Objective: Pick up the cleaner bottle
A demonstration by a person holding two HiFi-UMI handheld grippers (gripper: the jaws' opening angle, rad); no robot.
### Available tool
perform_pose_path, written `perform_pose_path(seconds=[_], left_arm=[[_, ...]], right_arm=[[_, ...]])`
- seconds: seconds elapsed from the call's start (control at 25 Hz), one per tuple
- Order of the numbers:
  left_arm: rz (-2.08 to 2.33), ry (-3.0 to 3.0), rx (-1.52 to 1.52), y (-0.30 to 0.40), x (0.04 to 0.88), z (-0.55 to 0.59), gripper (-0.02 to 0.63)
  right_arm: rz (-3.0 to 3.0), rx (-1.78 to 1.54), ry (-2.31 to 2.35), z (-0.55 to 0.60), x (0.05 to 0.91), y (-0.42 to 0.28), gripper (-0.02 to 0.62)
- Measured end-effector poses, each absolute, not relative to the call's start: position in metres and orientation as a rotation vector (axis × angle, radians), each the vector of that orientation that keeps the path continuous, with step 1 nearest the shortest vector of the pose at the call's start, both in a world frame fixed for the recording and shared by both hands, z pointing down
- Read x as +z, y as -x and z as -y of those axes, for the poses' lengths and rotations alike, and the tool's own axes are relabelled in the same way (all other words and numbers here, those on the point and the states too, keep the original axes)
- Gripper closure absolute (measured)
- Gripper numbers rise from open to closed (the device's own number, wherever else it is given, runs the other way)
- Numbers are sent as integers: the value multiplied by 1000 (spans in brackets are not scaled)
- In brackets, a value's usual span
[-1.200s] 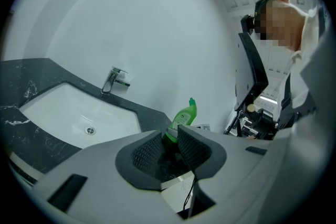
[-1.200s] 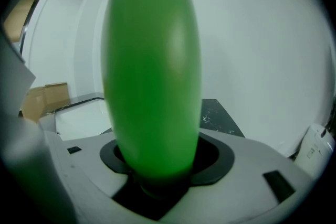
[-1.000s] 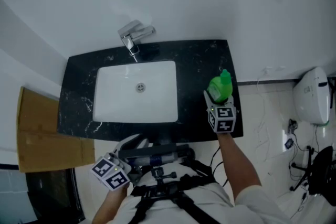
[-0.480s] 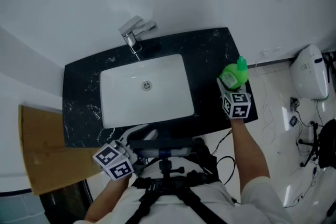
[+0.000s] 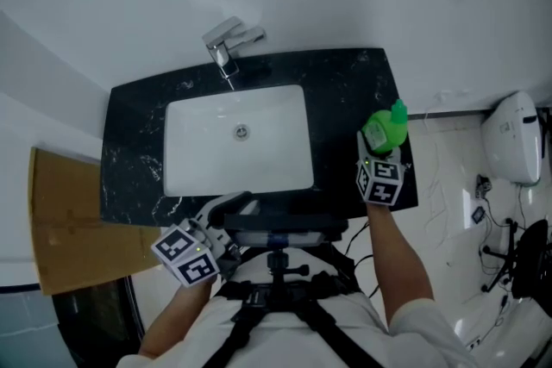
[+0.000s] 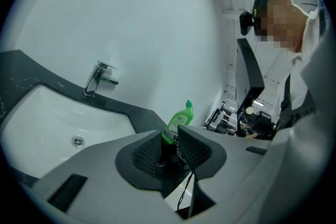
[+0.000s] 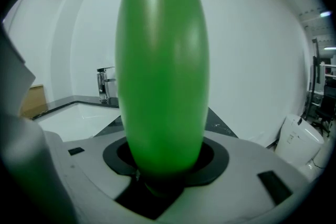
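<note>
1. Head view: a black stone worktop (image 5: 129, 151) stands against a white wall. A white rectangular basin (image 5: 177, 177) is set into its middle, and a chrome faucet (image 5: 228, 43) sits at its rear edge.
2. The cleaner bottle (image 5: 385, 129) is green with a green angled cap. It is at the right end of the worktop, to the right of the basin and near the front right corner.
3. The right tongs (image 5: 379, 155) reach in over the front edge of the worktop, directly below the cleaner bottle in this view.
4. Right gripper view: the jaws of the right tongs have just been closing. The green body of the cleaner bottle fills the gap between them, and the black pads sit against it on both sides, low on the body. The right tongs have hold of the cleaner bottle.
5. No view shows the base of the cleaner bottle, so its contact with the worktop cannot be confirmed.
6. The left tongs (image 5: 231, 207) are at the front edge of the worktop, below the basin and well apart from the cleaner bottle.
7. Left gripper view: the ribbed pads of the left tongs stand a narrow gap apart with nothing between them. The cleaner bottle shows in the distance through that gap.
8. A brown cardboard sheet (image 5: 60, 220) lies left of the worktop, and a white fixture (image 5: 513, 138) stands to its right.
</note>
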State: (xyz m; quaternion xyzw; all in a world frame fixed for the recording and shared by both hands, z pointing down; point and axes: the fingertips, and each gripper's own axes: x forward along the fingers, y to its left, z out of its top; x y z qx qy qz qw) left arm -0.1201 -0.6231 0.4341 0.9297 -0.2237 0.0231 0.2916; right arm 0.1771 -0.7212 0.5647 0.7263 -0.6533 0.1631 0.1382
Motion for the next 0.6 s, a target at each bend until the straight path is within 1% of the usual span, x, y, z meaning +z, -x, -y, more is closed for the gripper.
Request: perform_pose_path(seconds=[0.6], left_arm=[[578, -2506, 81, 105, 429, 624, 507]], right_arm=[[1993, 453, -1986, 706, 565, -157, 397]])
